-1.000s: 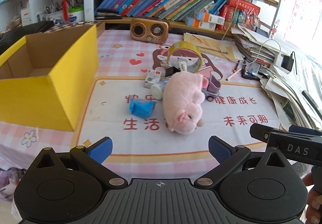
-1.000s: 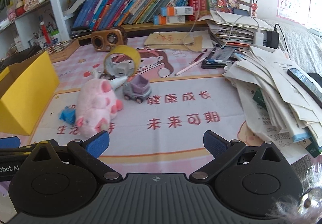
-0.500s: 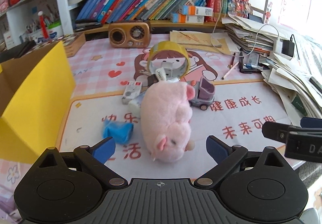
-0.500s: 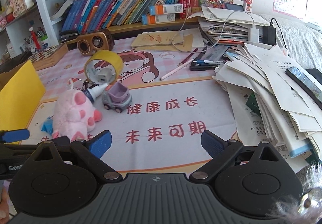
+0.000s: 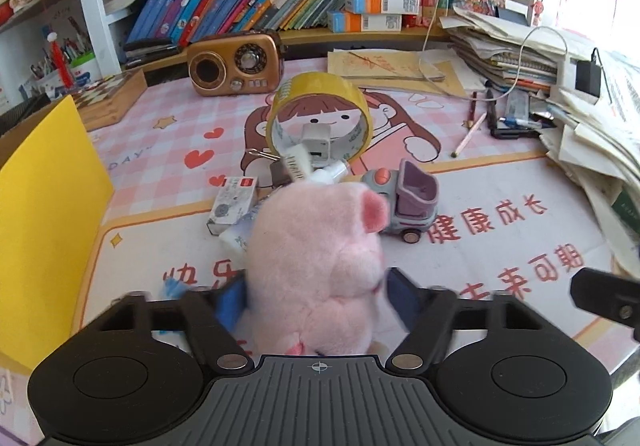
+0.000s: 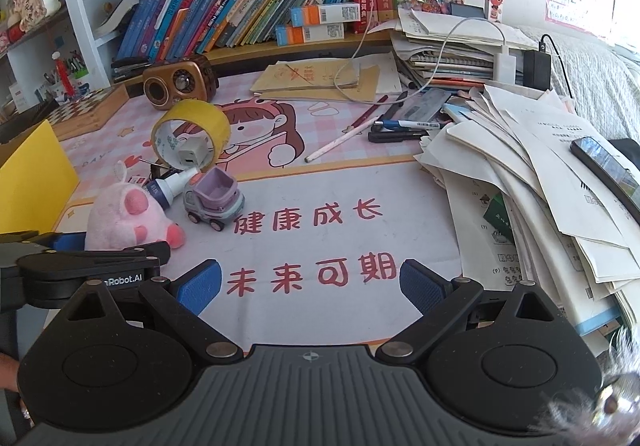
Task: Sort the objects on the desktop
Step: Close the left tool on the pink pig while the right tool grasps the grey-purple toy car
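A pink plush pig lies on the printed mat between the blue pads of my left gripper. The jaws are closing, and both pads meet the plush's sides. Behind it stand a purple toy truck, a white bottle, a small card box and a yellow tape roll. A blue scrap shows partly beside the left finger. My right gripper hangs open over bare mat, to the right of the plush, with nothing between its fingers.
A yellow cardboard box stands at the left. A brown radio and a chessboard box sit at the back under the bookshelf. Pens and a sprawling paper pile with a phone fill the right.
My left gripper has moved forward onto the plush pig and its jaws have narrowed around it. The right gripper has drifted slightly right and stayed open.
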Motion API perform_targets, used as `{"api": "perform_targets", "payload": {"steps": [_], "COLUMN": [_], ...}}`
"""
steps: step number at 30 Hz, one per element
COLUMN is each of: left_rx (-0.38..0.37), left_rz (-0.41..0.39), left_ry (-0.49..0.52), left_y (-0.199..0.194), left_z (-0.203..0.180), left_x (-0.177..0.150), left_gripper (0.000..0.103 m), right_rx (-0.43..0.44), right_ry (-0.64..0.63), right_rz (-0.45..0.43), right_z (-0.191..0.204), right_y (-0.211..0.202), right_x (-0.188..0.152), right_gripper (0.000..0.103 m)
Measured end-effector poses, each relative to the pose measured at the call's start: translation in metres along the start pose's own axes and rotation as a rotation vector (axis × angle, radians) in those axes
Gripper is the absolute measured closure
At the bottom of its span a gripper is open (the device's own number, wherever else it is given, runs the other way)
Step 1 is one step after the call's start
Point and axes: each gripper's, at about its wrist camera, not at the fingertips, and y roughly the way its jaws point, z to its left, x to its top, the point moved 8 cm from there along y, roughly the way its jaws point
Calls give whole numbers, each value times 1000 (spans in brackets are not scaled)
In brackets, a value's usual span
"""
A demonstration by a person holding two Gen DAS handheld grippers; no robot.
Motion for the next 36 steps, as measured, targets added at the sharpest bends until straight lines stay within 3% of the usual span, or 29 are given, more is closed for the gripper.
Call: {"api": "perform_targets", "payload": {"steps": [3,12,23,28,36], "left_rx": [-24,-36,22,57,81], "left_rz": [-13,-70,-59,-52,-60], "left_ry": [-32,-124,-229,-270,-293], "left_y": [-7,-53,-89,-97,-107], "left_z": [4,26,64,77,85], "left_x": [3,11,-17,-27,-34], "left_gripper": [47,48,48,48,48], "right_rx": [10,89,168,180,160], "right_ry": [3,-44,-246,-312,-345], "right_rz": [1,24,48,64,66], "right_z": [2,27,68,84,93], "right_y": [3,24,88,112,132], "right_x": [2,13,30,32,34], "right_gripper": [6,6,6,24,32]}}
